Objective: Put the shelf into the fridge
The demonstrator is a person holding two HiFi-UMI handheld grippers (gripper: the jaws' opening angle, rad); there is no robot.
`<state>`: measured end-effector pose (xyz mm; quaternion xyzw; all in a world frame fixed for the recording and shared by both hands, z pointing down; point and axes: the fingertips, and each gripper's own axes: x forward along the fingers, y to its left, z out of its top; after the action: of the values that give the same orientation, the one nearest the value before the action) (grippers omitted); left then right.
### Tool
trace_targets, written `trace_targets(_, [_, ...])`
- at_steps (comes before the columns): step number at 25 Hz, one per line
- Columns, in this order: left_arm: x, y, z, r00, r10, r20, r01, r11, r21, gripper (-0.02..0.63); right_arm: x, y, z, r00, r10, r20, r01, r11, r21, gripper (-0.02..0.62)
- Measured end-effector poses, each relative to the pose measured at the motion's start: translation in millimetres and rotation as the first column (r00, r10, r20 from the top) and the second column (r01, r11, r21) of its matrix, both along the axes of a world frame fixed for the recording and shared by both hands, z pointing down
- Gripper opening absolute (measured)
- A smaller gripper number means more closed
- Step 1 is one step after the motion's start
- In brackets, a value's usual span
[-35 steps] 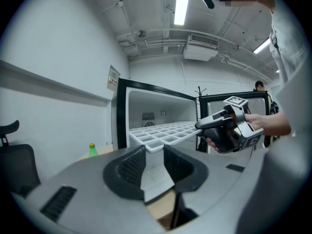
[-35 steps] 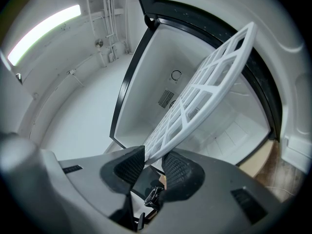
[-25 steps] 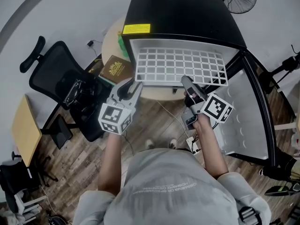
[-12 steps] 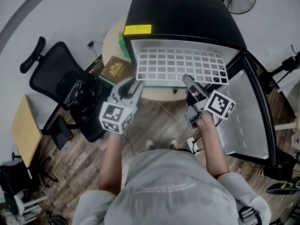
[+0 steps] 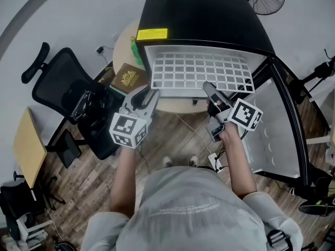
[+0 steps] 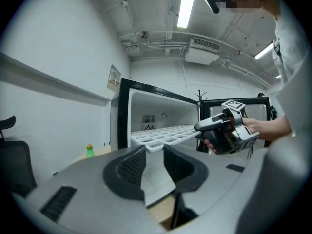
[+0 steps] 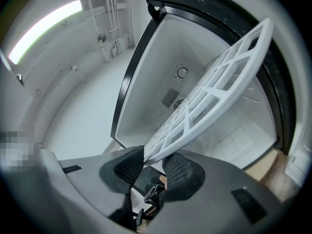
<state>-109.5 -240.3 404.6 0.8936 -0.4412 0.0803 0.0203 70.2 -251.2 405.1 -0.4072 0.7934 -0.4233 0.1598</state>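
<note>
Insertion step, partway, by my reading.
- The shelf [image 5: 201,73], a white grid, is lying level at upper centre of the head view. Its far part is sitting inside the open fridge [image 5: 209,14], and its near edge is projecting out.
- The left gripper [image 5: 148,93] is clamping the shelf's near left corner.
- The right gripper [image 5: 208,87] is pinching the near rim further right, with the rim between its pads.

Next move, as I judge it: both ends are needing an even push toward the top of the frame. The grid should stay level and square to the side walls. The grippers should let go only once it is seated.
</note>
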Motion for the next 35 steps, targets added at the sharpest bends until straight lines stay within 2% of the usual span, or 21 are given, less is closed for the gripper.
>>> trace_targets(14, [1.2,-11.9,4.1,0.999,-0.034,0.009,0.035,0.997,-0.068,0.119,-1.8,-13.1,0.4,1.0,0.013,-0.024,-0.012,0.999,0.042,0.14])
trace_targets(20, [3.4,-1.1,-2.1,0.993,-0.051,0.108,0.053,0.998,-0.019,0.12,6.9,-2.0,1.5,0.999,0.039,-0.02,-0.039,0.998,0.046,0.141])
trace_targets(23, [11.5,5.9,-11.8,0.99,-0.02,0.139,0.018,1.0,0.015,0.113,21.2,5.4,4.4,0.997,0.081,-0.016,-0.081,0.996,0.037,0.14])
trace_targets(28, [38.4,10.8,-15.1,0.982,0.049,0.182,-0.05,0.999,0.005,0.112,51.4,13.8,2.3,0.986,0.167,-0.028,-0.165,0.985,0.047,0.122])
trace_targets(32, [55.7,7.1,-10.6,0.949,0.057,0.31,-0.068,0.997,0.023,0.112,57.7,13.8,2.3,0.985,0.169,-0.025,-0.168,0.985,0.033,0.105])
trace_targets(35, [61.2,1.7,-5.0,0.896,0.053,0.441,-0.076,0.997,0.034,0.112,58.9,12.1,2.8,0.984,0.176,0.001,-0.176,0.984,0.014,0.089])
